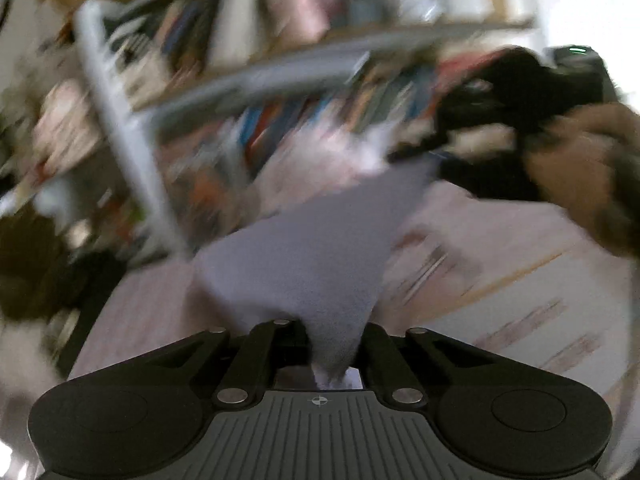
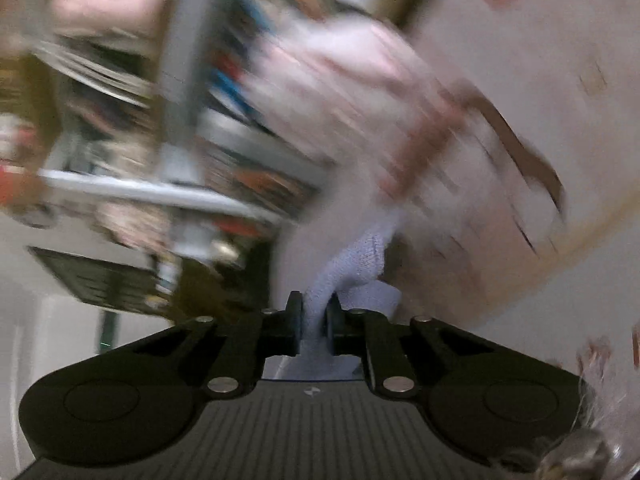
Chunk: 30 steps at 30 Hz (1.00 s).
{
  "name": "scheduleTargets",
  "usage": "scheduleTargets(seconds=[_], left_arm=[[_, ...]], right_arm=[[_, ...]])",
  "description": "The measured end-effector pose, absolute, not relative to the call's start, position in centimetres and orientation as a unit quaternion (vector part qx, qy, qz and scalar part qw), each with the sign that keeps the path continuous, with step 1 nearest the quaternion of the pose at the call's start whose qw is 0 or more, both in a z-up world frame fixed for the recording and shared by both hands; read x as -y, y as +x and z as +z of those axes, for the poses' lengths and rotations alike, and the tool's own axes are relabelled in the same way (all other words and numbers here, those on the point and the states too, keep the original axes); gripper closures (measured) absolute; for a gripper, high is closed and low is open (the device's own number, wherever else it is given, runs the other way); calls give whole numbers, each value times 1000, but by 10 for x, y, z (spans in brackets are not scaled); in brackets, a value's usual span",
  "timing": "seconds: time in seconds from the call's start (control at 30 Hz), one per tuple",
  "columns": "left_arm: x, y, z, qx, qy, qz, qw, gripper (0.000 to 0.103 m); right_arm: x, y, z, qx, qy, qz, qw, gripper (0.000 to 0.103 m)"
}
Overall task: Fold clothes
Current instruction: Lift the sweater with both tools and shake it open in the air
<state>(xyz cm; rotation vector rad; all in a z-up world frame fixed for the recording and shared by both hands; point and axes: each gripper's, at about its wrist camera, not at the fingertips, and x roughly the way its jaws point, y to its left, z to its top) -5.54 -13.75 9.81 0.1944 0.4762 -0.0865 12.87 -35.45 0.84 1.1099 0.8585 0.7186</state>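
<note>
Lavender cloth (image 1: 320, 248) held aloft between both grippers.
Left gripper (image 1: 334, 344) and right gripper (image 2: 314, 320) each pinch an end; the cloth's long axis runs from one toward the other above the patterned bedding (image 1: 500, 280).

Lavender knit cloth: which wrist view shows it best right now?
Left wrist view: the lavender knit cloth spreads as a taut sheet from the left tongs toward the right tongs. Right wrist view shows only a bunched corner pinched in the right tongs.

Lavender-grey cloth (image 1: 320, 248) — black tools (image 1: 334, 340)
</note>
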Motion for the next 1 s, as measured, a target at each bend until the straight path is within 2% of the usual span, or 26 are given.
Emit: scheduleTargets(seconds=[0.27,0.33,0.4,0.5,0.7,0.8,1.0], left_arm=[[127,-87,241,-21,-87,-293,952,100],[111,-86,249,-13,-132,-339,931,100],[93,-75,240,-41,-175,-355,917,100],[72,-49,191,-132,-190,-322,918,99],[17,-5,31,-372,-196,-167,892,100],[0,-4,4,-401,-177,-133,889,100],[-28,4,-24,-435,-161,-97,881,98]], right_arm=[[395,107,236,-102,416,496,756,93],[392,98,277,-71,390,532,748,93],[376,98,298,-75,364,547,750,93],[340,112,279,-137,338,526,768,93],[252,149,122,-375,282,374,800,93],[222,159,55,-435,250,310,808,93],[161,180,24,-446,226,298,813,93]])
